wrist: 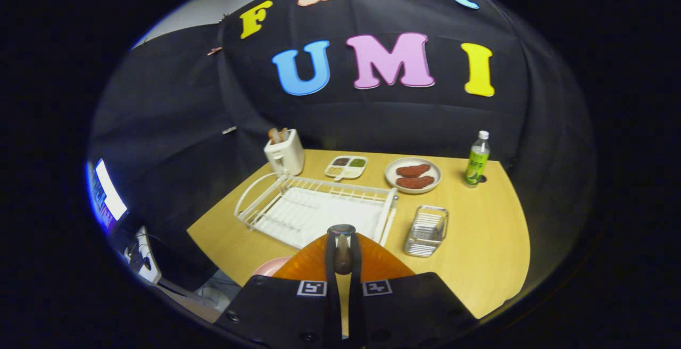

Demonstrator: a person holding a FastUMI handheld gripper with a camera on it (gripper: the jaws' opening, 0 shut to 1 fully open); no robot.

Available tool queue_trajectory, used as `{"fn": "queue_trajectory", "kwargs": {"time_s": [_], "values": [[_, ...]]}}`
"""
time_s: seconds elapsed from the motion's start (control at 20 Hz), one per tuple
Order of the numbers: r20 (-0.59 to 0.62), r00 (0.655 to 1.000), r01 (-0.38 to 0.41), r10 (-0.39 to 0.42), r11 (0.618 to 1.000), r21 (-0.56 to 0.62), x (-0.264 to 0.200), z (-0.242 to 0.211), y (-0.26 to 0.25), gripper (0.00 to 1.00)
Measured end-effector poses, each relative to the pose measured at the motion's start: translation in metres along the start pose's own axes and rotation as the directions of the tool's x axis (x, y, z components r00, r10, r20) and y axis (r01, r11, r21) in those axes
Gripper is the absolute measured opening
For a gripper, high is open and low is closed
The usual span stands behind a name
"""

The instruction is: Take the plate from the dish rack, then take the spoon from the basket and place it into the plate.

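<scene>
Gripper point(342, 242): your fingers are clamped together on the spoon point(342, 256).
Spoon: held over the orange plate point(383, 261), near the tabletop's front edge.
Dish rack point(314, 208): just beyond the plate.
Basket point(426, 230): right of the rack.

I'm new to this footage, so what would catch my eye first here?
The gripper has its fingers shut on a brown-handled spoon, over an orange ribbed plate. Beyond lies a white wire dish rack, with a small wire basket beside it on the wooden table.
</scene>
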State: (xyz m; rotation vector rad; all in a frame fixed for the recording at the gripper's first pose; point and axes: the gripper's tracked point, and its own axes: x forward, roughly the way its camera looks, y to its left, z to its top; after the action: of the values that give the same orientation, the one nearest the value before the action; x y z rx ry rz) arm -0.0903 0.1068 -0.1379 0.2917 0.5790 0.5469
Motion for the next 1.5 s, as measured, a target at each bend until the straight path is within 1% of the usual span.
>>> {"fn": "queue_trajectory", "kwargs": {"time_s": [0.15,0.3,0.45,0.6,0.7,0.8,0.85,0.9,1.05,1.1,1.2,1.25,1.3,1.35,1.4,1.45,1.5], "values": [[-0.075,0.993,-0.097,0.093,0.994,-0.041,0.011,-0.038,0.039,0.09],[-0.157,0.977,-0.159,0.147,0.985,-0.067,0.033,-0.080,0.067,0.10],[-0.207,0.966,-0.177,0.154,0.980,-0.094,0.053,-0.118,0.078,0.09],[-0.233,0.958,-0.196,0.166,0.974,-0.111,0.070,-0.136,0.083,0.10],[-0.234,0.955,-0.214,0.183,0.970,-0.116,0.074,-0.141,0.085,0.10],[-0.256,0.950,-0.214,0.179,0.970,-0.114,0.074,-0.149,0.080,0.10],[-0.275,0.945,-0.215,0.178,0.971,-0.109,0.074,-0.156,0.077,0.13],[-0.297,0.939,-0.212,0.171,0.971,-0.110,0.072,-0.164,0.072,0.13],[-0.331,0.932,-0.197,0.147,0.972,-0.125,0.068,-0.180,0.058,0.19],[-0.334,0.933,-0.188,0.137,0.974,-0.126,0.068,-0.183,0.055,0.19],[-0.336,0.934,-0.174,0.121,0.976,-0.130,0.069,-0.183,0.048,0.22],[-0.331,0.936,-0.172,0.123,0.977,-0.124,0.067,-0.181,0.048,0.22],[-0.322,0.938,-0.170,0.124,0.978,-0.119,0.068,-0.178,0.049,0.25],[-0.315,0.941,-0.170,0.126,0.978,-0.118,0.067,-0.174,0.049,0.30],[-0.306,0.944,-0.171,0.127,0.978,-0.119,0.067,-0.169,0.051,0.33],[-0.299,0.945,-0.170,0.129,0.979,-0.116,0.067,-0.166,0.052,0.42],[-0.297,0.946,-0.171,0.132,0.979,-0.112,0.067,-0.163,0.053,0.47]]}}
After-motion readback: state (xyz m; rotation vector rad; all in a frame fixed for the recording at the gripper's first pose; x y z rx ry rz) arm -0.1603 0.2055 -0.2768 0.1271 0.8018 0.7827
